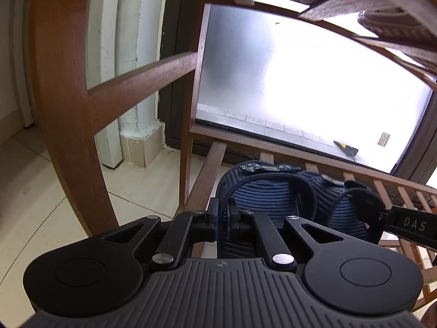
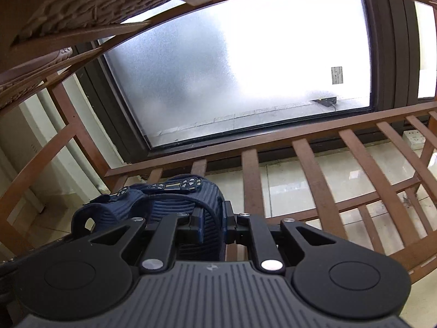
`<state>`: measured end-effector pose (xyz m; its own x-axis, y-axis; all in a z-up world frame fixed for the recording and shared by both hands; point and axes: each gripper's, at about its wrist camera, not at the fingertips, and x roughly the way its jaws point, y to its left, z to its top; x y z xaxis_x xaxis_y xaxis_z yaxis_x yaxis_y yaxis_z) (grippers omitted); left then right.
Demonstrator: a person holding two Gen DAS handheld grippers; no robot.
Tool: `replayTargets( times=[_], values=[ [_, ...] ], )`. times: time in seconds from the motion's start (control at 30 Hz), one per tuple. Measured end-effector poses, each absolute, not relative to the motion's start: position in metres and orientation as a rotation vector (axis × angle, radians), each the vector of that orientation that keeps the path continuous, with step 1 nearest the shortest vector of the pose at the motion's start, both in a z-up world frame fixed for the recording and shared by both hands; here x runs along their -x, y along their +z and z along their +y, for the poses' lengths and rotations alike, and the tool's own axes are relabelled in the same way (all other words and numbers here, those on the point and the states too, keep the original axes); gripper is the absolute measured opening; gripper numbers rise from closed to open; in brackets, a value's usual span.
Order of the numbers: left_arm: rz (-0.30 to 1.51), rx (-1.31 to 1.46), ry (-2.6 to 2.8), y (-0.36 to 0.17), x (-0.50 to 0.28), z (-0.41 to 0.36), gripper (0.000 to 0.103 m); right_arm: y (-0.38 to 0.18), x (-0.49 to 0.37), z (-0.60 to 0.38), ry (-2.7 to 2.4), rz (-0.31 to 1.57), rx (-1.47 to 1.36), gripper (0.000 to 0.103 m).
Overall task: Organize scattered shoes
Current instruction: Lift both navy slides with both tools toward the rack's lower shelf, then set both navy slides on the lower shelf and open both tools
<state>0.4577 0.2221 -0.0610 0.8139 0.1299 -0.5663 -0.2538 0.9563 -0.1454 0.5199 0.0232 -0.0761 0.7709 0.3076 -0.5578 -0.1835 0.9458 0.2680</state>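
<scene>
So from the left wrist cam, the left gripper (image 1: 222,225) is clamped tight on the edge of a navy ribbed slipper (image 1: 262,194), pinching the sidewall of it right at the near end. That slipper sits on the slatted lower shelf (image 1: 215,158) of a wooden shoe rack, over at the rack's left end by the corner post (image 1: 188,125). Its twin, the second navy slipper (image 1: 341,202), is just beside it to the right, pretty much touching, and you can see the right gripper (image 1: 382,213) poking in from the right edge with its tip on that one. Frosted glass door (image 1: 300,82) behind the rack, pale tiled floor (image 1: 54,191) underneath, and shoe soles (image 1: 387,24) on the shelf above. Switching to the right wrist cam, the right gripper (image 2: 213,225) is squeezed shut on the outer sidewall of the second navy slipper (image 2: 188,199), same kind of pinch grip. The other navy ribbed slipper (image 2: 109,210) is right next to it on the left. Both rest on the lower shelf (image 2: 308,164) slats, with the rest of that shelf bare off to the right, and tan shoe soles (image 2: 90,2) showing through the shelf overhead.
</scene>
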Motion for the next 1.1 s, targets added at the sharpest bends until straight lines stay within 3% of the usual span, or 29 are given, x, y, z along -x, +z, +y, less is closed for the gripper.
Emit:
replayTargets(
  times=[0.07,0.1,0.13,0.2,0.27,0.6,0.9,1.1],
  values=[
    [0.574,0.214,0.197,-0.059,-0.455,0.223,0.010,-0.076,-0.520,0.026,0.276,0.635,-0.186,0.019],
    [0.571,0.218,0.196,-0.057,-0.453,0.224,0.019,-0.075,-0.518,0.027,0.283,0.633,-0.175,0.019],
    [0.569,0.223,0.194,-0.056,-0.452,0.225,0.037,-0.074,-0.517,0.026,0.290,0.631,-0.165,0.022],
    [0.556,0.241,0.191,-0.052,-0.446,0.227,0.059,-0.071,-0.510,0.024,0.304,0.631,-0.138,0.031],
    [0.532,0.236,0.184,-0.045,-0.433,0.226,0.059,-0.069,-0.503,0.022,0.317,0.624,-0.092,0.036],
    [0.565,0.207,0.139,-0.033,-0.386,0.214,0.059,-0.057,-0.444,0.004,0.427,0.621,0.032,0.043],
    [0.647,0.177,0.081,-0.050,-0.355,0.196,0.058,-0.060,-0.404,-0.010,0.497,0.644,0.076,0.043],
    [0.664,0.166,0.062,-0.064,-0.360,0.188,0.045,-0.068,-0.400,-0.006,0.520,0.647,0.104,0.042]
  ],
)
